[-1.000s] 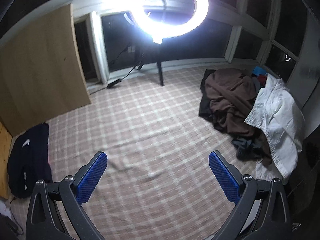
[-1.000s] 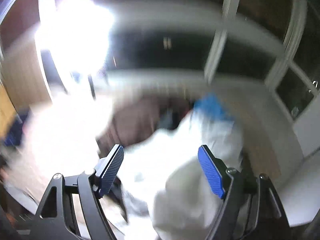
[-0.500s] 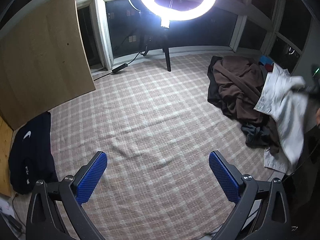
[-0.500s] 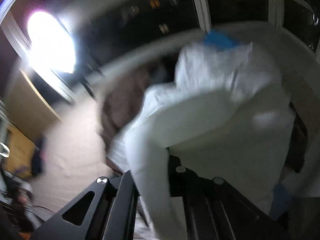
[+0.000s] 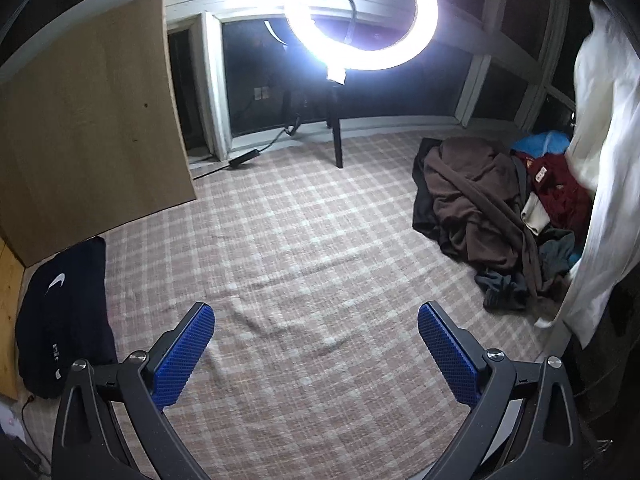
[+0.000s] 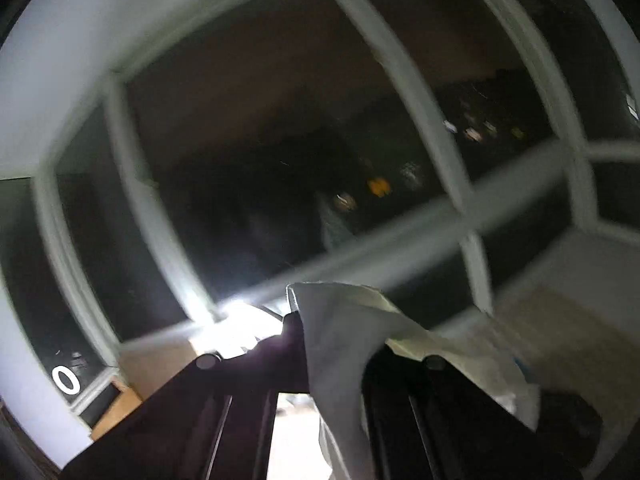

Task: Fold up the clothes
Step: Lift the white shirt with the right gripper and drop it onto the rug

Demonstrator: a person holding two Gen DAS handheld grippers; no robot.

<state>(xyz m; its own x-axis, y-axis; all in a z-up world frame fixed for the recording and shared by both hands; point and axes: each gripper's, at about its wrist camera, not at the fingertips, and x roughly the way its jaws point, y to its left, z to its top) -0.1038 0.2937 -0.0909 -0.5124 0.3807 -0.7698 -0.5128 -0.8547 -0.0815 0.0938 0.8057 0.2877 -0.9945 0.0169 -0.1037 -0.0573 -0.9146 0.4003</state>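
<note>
White garment [image 5: 604,152] hanging lengthwise, vertical

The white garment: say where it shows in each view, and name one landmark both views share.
Left wrist view: the white garment hangs down the far right edge, beside the clothes pile.
Right wrist view: it sits bottom centre, pinched in the shut right tool and draping right.
Shared landmark: the white-framed windows.
</note>
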